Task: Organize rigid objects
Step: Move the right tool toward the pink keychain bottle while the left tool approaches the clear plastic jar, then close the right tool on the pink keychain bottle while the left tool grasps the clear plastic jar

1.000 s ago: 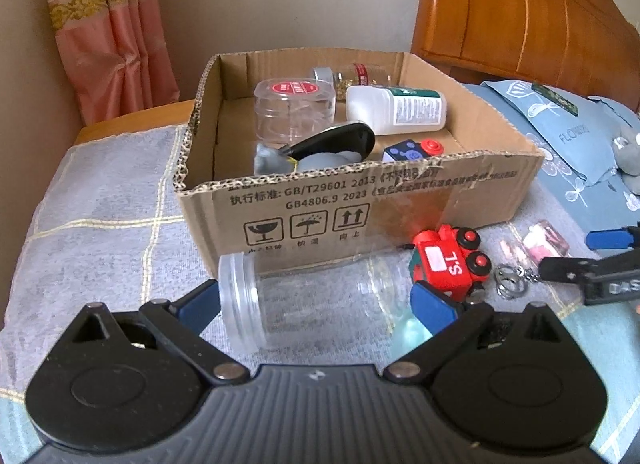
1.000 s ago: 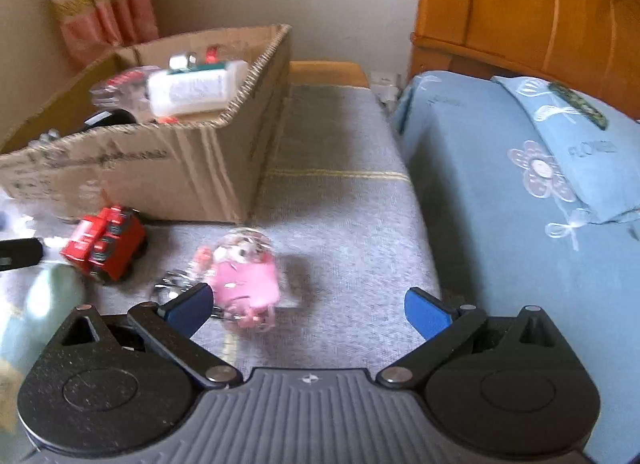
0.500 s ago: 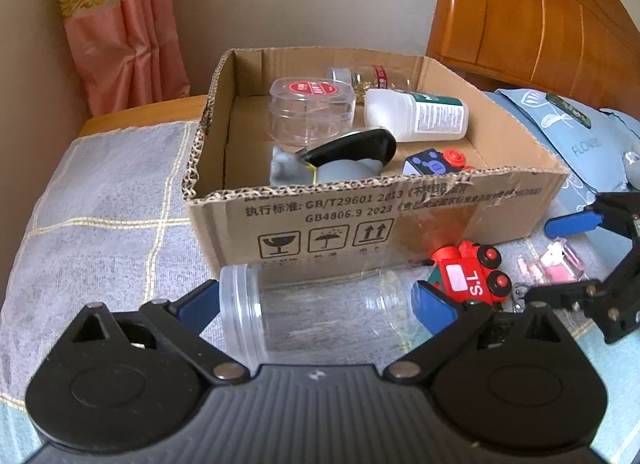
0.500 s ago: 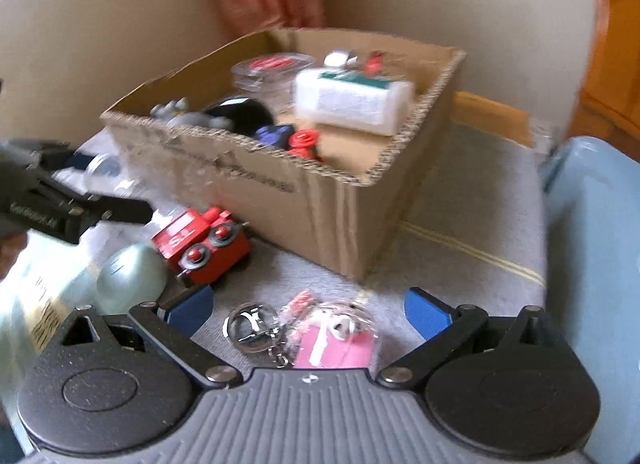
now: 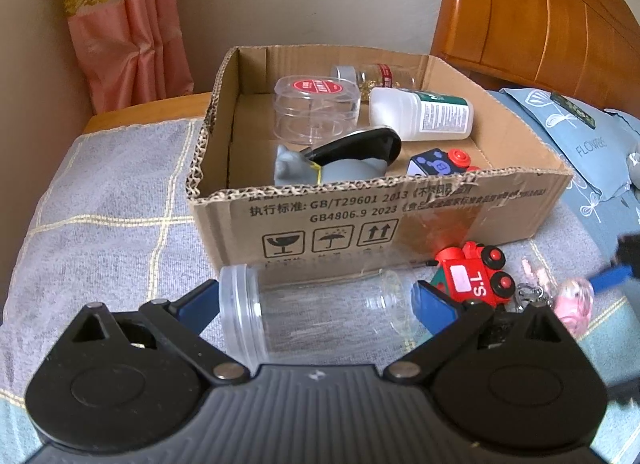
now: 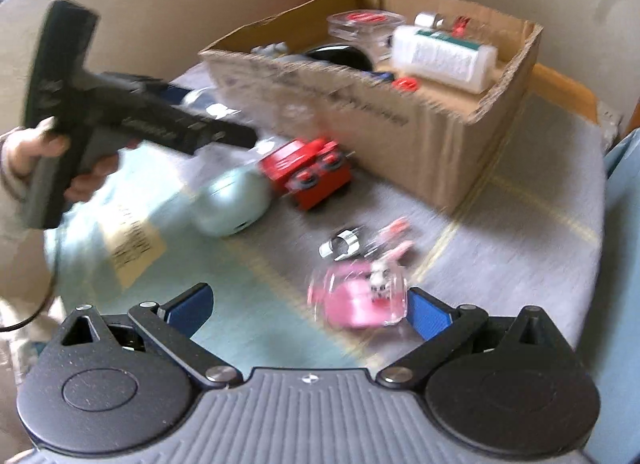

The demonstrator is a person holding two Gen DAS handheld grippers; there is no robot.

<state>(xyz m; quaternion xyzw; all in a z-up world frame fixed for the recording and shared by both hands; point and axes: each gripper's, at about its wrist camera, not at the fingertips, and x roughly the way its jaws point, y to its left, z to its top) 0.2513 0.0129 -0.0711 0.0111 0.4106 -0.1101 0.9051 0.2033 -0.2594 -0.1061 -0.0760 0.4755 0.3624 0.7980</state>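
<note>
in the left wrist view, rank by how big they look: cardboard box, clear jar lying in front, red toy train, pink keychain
1. cardboard box
2. clear jar, though it lies nearest the camera, which inflates it
3. red toy train
4. pink keychain, partly hidden, so unsure against the train

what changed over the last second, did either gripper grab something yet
Nothing grabbed. The right gripper swung left and closed in on the pink clear-cased keychain charm, now by its right finger, jaws open. The left gripper kept straddling the clear plastic jar lying on its side, with no visible squeeze, only lifting slightly. The red toy train, brown cardboard box and its contents stayed put.
</note>
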